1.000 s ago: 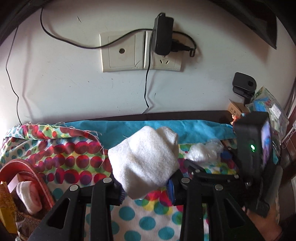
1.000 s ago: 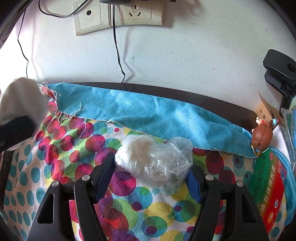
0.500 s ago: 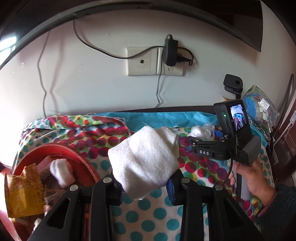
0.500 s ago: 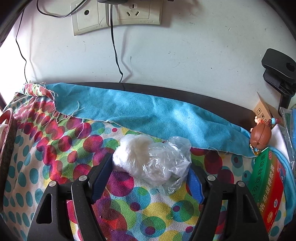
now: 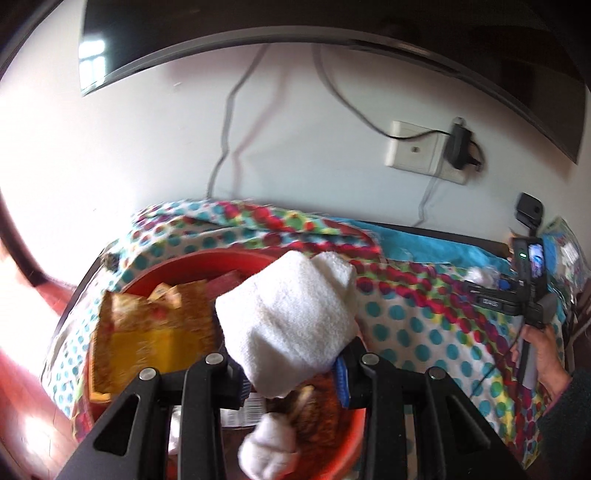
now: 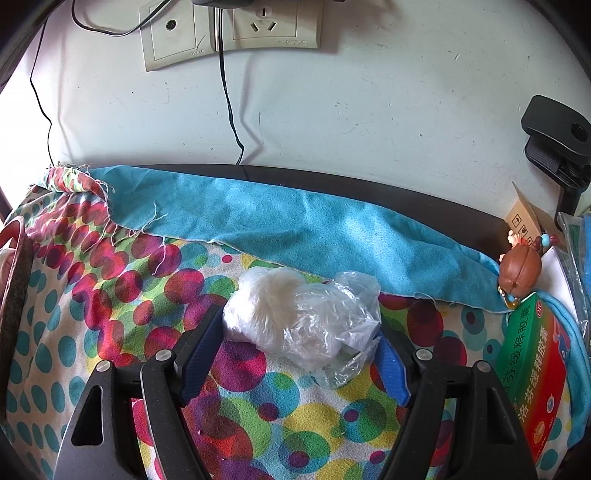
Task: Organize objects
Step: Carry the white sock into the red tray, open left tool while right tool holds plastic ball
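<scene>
My left gripper (image 5: 290, 365) is shut on a folded white towel (image 5: 288, 314) and holds it in the air over a red basin (image 5: 207, 258) at the table's left end. In the basin lie a yellow snack packet (image 5: 147, 332) and a rolled white sock (image 5: 269, 450). On the spotted tablecloth, my right gripper (image 6: 300, 326) stands open around a clear plastic bag of white stuff (image 6: 295, 310). Its blue pads sit beside the bag's two ends. The right gripper (image 5: 498, 295) also shows far right in the left wrist view, held by a hand (image 5: 546, 350).
A blue cloth (image 6: 295, 229) runs along the table's back edge under wall sockets (image 6: 229, 33) with hanging cables. At the right are a green and red medicine box (image 6: 535, 373), a brown figurine (image 6: 519, 275) and a black clip camera (image 6: 554, 147). The basin's rim (image 6: 14, 266) shows far left.
The left gripper has carried the white towel to the left and upward, from above the tablecloth to over the red basin. The right gripper's jaws have spread slightly around the plastic bag.
</scene>
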Demonstrator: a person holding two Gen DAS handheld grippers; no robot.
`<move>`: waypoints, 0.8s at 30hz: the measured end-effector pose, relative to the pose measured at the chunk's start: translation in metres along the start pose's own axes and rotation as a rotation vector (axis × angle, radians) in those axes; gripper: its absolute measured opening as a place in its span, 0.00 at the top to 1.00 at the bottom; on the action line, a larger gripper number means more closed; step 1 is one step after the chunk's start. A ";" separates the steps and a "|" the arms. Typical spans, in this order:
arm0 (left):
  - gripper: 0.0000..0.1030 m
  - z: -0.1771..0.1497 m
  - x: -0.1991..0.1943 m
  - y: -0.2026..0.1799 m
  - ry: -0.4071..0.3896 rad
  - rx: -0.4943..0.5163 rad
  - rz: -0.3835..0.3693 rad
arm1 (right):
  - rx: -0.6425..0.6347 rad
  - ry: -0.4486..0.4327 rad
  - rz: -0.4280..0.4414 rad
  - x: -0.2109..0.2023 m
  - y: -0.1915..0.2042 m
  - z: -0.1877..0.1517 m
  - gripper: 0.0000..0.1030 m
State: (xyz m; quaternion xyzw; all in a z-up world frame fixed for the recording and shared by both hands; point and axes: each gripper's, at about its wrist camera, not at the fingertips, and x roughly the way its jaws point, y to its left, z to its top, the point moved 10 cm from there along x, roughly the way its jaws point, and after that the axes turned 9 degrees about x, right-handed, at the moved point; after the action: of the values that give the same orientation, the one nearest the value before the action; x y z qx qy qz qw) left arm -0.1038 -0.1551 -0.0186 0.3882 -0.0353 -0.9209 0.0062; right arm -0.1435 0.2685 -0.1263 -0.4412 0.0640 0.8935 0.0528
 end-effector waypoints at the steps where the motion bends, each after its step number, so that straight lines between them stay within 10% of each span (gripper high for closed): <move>1: 0.67 -0.004 0.002 0.010 0.009 -0.020 0.006 | 0.000 0.000 -0.001 0.001 0.000 0.001 0.30; 24: 0.67 -0.078 0.052 0.070 0.163 -0.110 0.085 | 0.003 0.001 -0.003 -0.005 0.000 -0.002 0.28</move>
State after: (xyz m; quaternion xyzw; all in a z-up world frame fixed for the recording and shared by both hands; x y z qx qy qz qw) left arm -0.0855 -0.2320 -0.1047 0.4589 -0.0004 -0.8858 0.0693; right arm -0.1388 0.2675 -0.1237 -0.4418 0.0646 0.8931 0.0550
